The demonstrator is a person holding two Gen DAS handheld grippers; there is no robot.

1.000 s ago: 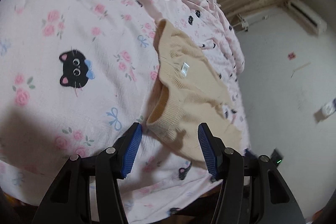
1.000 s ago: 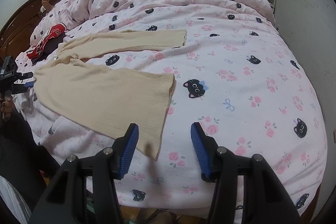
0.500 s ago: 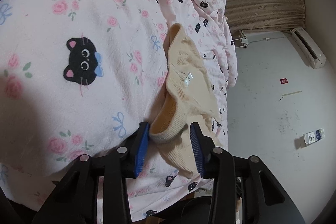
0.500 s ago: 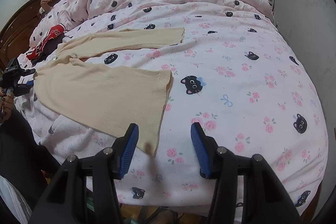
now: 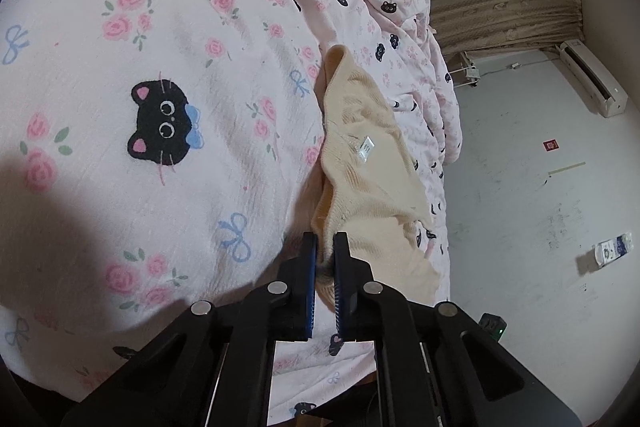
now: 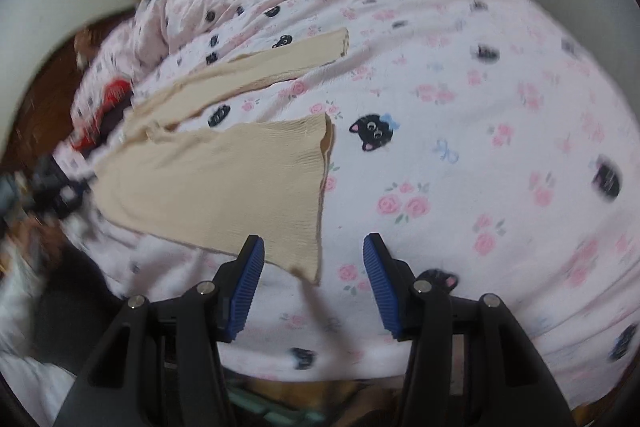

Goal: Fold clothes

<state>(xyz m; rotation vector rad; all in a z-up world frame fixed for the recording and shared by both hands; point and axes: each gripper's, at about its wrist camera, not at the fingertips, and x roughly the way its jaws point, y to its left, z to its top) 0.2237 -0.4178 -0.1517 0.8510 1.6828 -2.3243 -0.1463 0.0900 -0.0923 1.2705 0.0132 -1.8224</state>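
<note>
Here the left hand-held gripper [image 5: 325, 247] is clamped on the ribbed neckline of the beige sweater [image 5: 372, 163], its blue pads nearly together with knit bunched between them. The sweater runs ahead of it along the bed's edge, white label [image 5: 366, 148] facing up. Left of that gripper spreads the pink cat-print duvet [image 5: 160, 67]; right of it, bare floor with a small carton [image 5: 612, 249]. The right hand-held gripper [image 6: 314, 259] hovers with jaws wide apart just before the sweater's hem corner [image 6: 308, 263], touching nothing. One sleeve [image 6: 280, 63] lies farther ahead; a red-and-dark garment [image 6: 108, 103] sits far left.
</note>
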